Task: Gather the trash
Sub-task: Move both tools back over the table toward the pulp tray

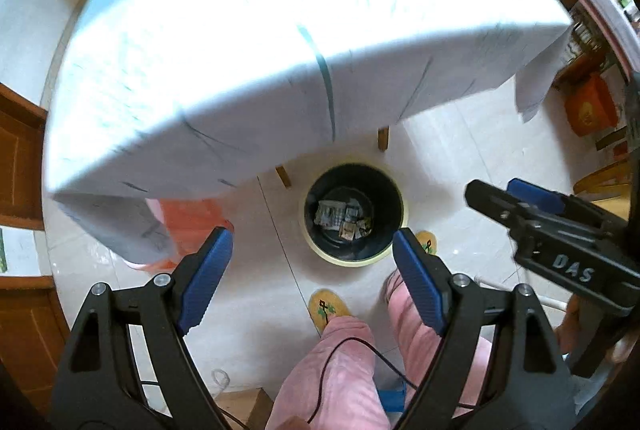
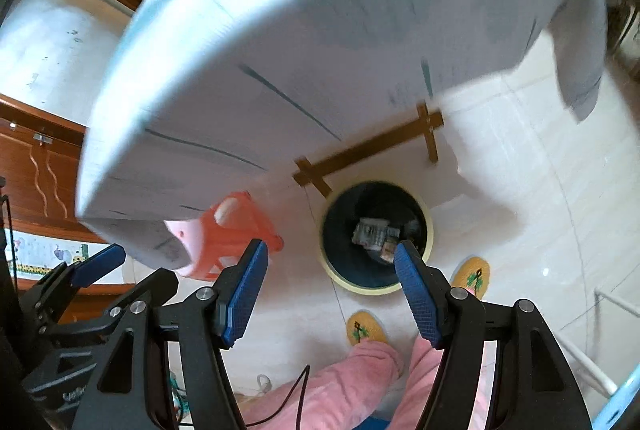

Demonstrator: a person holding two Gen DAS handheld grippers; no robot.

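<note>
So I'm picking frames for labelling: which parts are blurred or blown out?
Left wrist view: the tablecloth is overexposed and smeared, the bin softly blurred, the fingers sharp. Right wrist view: the tablecloth is streaked with motion blur, the bin's trash indistinct, edges fisheye-bent.

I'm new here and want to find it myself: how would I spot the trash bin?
Find the table under its white cloth. On the tiled floor by its near edge stands a round bin, beside an orange stool. Pale yellow rim, dark inside, crumpled wrappers at the bottom.
</note>
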